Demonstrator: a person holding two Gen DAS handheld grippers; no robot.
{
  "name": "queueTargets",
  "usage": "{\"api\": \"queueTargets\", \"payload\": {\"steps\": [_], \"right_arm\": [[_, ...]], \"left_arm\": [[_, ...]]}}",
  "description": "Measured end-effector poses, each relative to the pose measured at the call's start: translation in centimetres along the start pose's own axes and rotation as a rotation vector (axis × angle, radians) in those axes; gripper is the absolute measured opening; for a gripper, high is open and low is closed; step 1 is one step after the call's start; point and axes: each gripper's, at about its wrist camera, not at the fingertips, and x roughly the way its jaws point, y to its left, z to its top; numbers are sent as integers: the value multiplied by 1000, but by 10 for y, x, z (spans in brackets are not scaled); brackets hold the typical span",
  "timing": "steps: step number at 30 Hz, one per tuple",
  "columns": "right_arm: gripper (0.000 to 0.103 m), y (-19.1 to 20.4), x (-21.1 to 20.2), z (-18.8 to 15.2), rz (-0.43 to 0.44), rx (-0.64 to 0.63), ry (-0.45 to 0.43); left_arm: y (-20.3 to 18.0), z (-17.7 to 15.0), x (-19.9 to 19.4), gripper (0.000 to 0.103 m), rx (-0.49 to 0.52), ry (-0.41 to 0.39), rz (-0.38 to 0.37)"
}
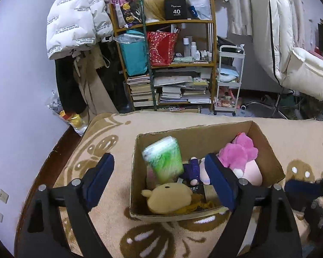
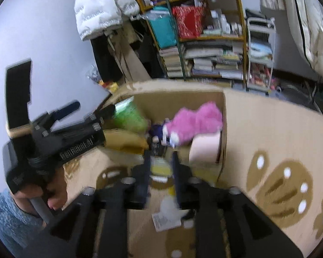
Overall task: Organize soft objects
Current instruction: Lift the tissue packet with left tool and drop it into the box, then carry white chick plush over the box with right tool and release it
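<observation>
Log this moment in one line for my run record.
left gripper open over cardboard box | right gripper: yellow-white tagged item between jaws, grip unclear | pink plush in box

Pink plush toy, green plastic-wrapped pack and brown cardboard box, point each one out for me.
Pink plush toy (image 1: 240,153): left wrist view, on its fluffy body.
Green plastic-wrapped pack (image 1: 164,159): left wrist view, on its front face.
Brown cardboard box (image 1: 196,134): left wrist view, on its far inner wall.

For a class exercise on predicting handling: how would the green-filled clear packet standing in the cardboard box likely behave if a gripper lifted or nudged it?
The green packet leans tilted against the wall of the cardboard box, so a nudge would probably tip it over. Its fluffy-looking green filling suggests it is light and squashy. The clear wrapping looks smooth and may slip between pads.
</observation>
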Motion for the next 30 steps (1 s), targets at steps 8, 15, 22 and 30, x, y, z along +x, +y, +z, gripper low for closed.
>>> {"api": "queueTargets", "payload": {"steps": [8,15,22,30], "right_arm": [[57,-7,21,-33,-16,23,87],[57,-18,56,-55,-38,34,152],[57,-22,85,-63,-51,33,228],[56,-27,108,-73,-85,42,294]], "left_arm": [[21,-10,-16,96,-53,-7,58],[38,-26,-44,101,-65,-36,89],[49,-40,-58,103,-81,-28,107],[49,-49,-69,103,-68,-38,119]]}}
